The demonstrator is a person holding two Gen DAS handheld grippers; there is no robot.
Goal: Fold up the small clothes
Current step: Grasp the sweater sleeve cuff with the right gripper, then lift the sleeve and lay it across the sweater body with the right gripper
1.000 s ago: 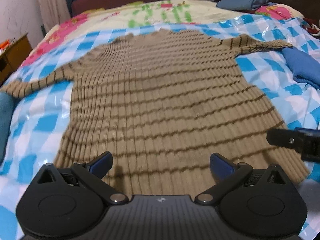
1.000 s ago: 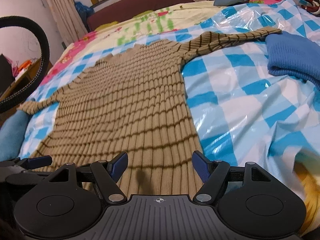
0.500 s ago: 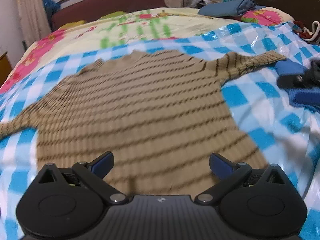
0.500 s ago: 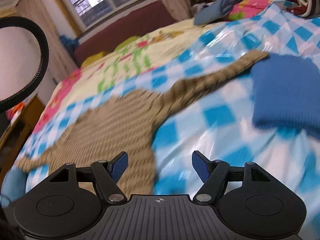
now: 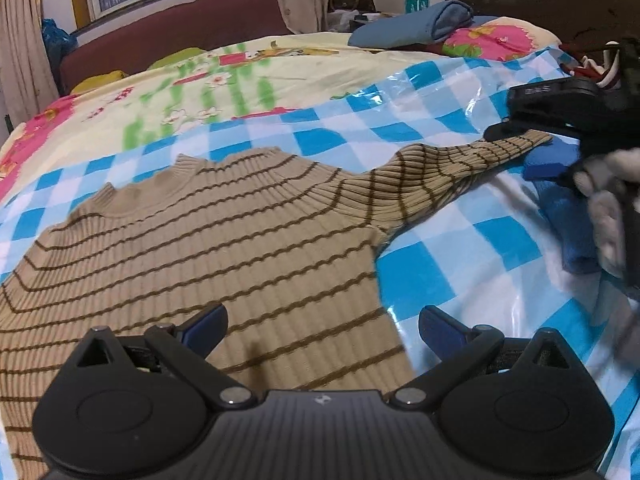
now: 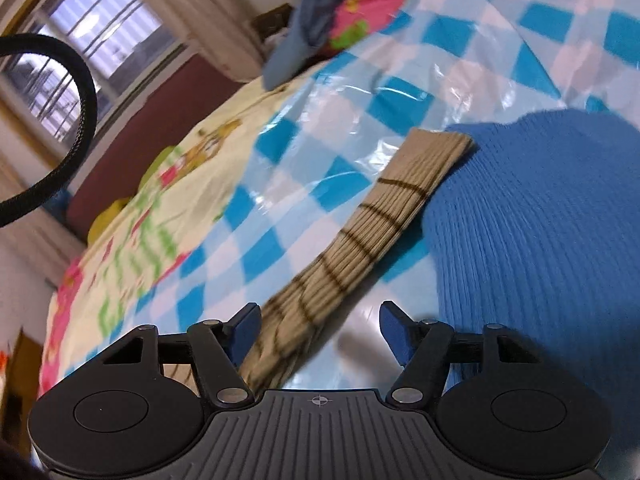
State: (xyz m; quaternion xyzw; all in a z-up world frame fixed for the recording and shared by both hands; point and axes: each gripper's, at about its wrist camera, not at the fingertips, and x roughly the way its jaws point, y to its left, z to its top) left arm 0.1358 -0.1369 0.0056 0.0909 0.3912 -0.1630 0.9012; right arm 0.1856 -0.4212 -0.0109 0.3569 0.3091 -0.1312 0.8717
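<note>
Sweater [image 5: 208, 240] looks soft and floppy, best pinched at sleeve cuff [image 6: 436, 152]; right gripper [image 6: 316, 330] spread wide over it, left gripper [image 5: 322, 330] spread too.

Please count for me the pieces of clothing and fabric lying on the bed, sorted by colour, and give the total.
Tan with brown stripes: 1, the sweater spread flat.
Bright blue: 1, the knit garment beside the sweater's sleeve.
Grey-blue: 1, the folded bundle at the far end of the bed.
Red and white: 1, a piece at the far right, mostly hidden.
Total: 4
</note>
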